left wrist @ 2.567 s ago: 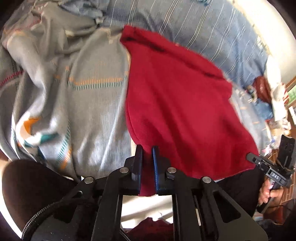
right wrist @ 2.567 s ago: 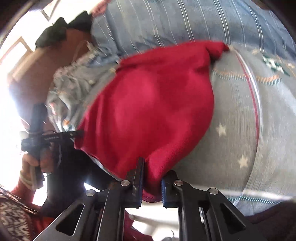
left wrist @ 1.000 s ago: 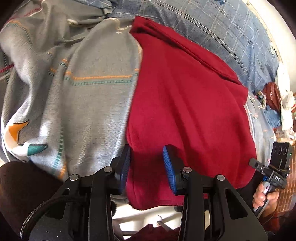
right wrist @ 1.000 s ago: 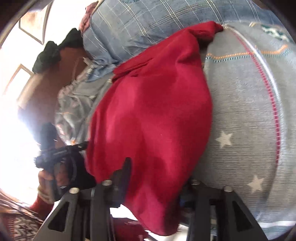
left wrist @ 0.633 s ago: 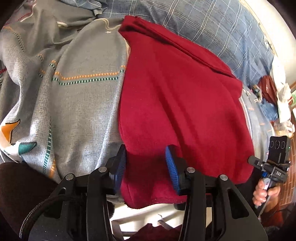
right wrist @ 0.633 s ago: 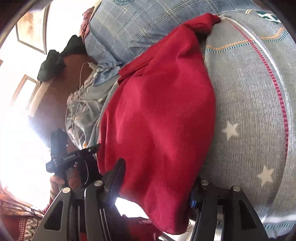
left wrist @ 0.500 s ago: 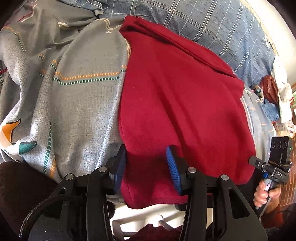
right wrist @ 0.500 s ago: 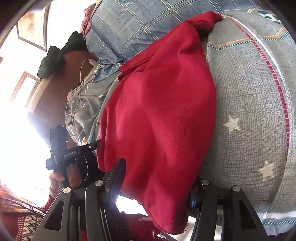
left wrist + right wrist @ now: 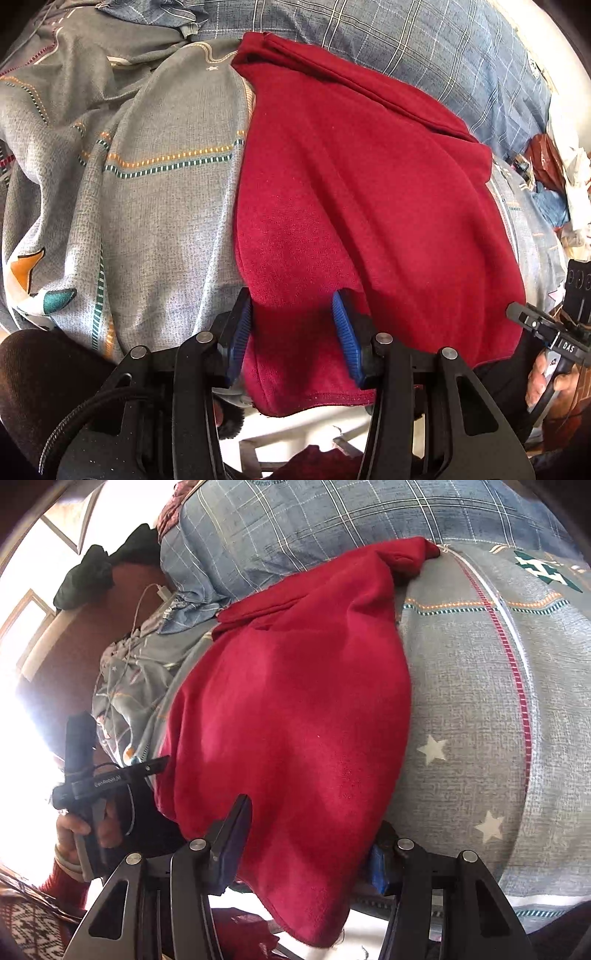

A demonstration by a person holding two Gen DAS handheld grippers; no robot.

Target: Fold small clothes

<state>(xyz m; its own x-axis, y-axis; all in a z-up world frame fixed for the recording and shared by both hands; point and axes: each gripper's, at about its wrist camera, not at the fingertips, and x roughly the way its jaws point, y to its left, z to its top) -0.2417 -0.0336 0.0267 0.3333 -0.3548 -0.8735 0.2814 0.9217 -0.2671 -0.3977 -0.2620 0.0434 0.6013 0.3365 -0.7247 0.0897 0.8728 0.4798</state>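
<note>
A red garment [image 9: 369, 206] lies spread on a grey patterned bedsheet [image 9: 155, 206], its near hem hanging over the bed's edge. My left gripper [image 9: 291, 325] is open, its blue pads [image 9: 343, 332] standing either side of the hem's left corner without pinching it. In the right wrist view the same red garment [image 9: 295, 720] drapes between the fingers of my right gripper [image 9: 310, 834], which is open wide. Its right pad is mostly hidden under the cloth. Each view shows the other gripper [image 9: 546, 332] held in a hand beside the garment's far corner.
A blue plaid blanket [image 9: 424, 48] lies behind the garment. Piled clothes [image 9: 554, 177] sit at the far right. A white cable [image 9: 136, 624] and dark clothes [image 9: 99, 572] lie by the headboard. More red cloth [image 9: 317, 461] is below the bed's edge.
Both grippers held the garment's hem 2.6 s ago; they have since opened and let it drop onto the bed. In the last second they have barely moved.
</note>
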